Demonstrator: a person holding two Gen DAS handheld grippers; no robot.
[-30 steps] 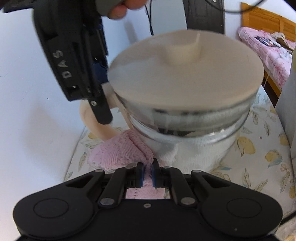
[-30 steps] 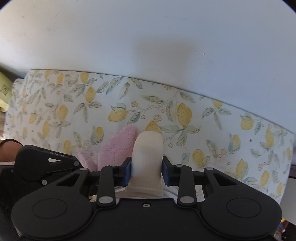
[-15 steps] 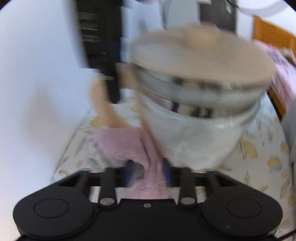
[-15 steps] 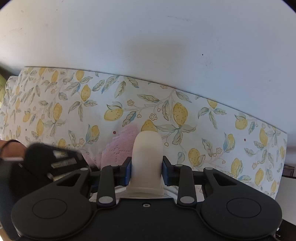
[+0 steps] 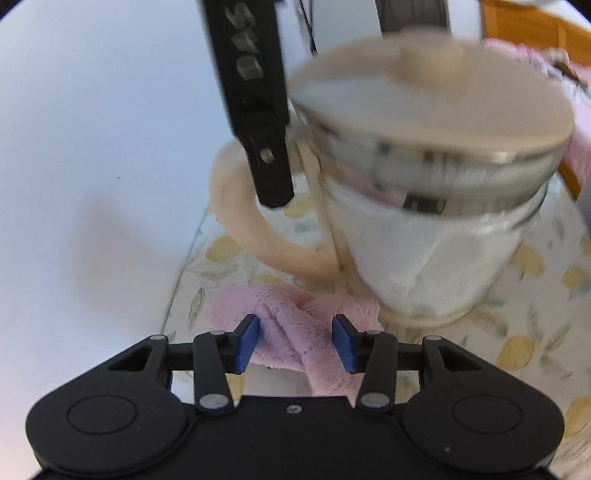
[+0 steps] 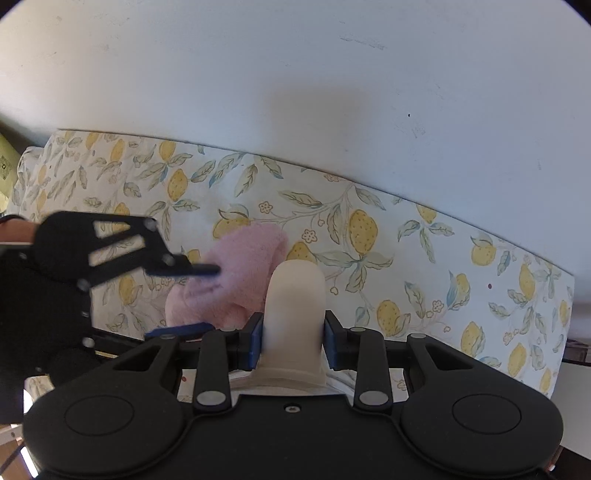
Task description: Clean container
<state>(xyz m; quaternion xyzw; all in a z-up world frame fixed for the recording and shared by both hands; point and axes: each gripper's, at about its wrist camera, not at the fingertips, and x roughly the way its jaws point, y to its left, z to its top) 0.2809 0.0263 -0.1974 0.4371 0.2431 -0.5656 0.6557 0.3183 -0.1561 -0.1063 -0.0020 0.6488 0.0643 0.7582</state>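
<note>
A glass jug (image 5: 436,258) with a cream lid (image 5: 424,110) and a cream loop handle (image 5: 251,229) stands on the lemon-print cloth, something white showing through its glass. My right gripper (image 6: 293,332) points down and is shut on the handle's top (image 6: 295,295); one of its fingers (image 5: 271,177) reaches the loop from above in the left wrist view. A pink cloth (image 5: 295,317) lies crumpled at the jug's foot. My left gripper (image 5: 295,332) is open, its blue pads either side of the cloth without pinching it. From the right wrist view its fingers (image 6: 199,268) straddle the pink cloth (image 6: 243,266).
The lemon-print tablecloth (image 6: 369,229) ends at a white wall (image 6: 295,92) just behind the jug. A bed with a pink cover (image 5: 580,110) and a wooden frame (image 5: 517,26) lies beyond the table at the back right.
My left gripper's jaws have come apart and let go of the pink cloth, which now lies loose between them. The left view has shifted relative to the jug. The right gripper keeps its hold.
</note>
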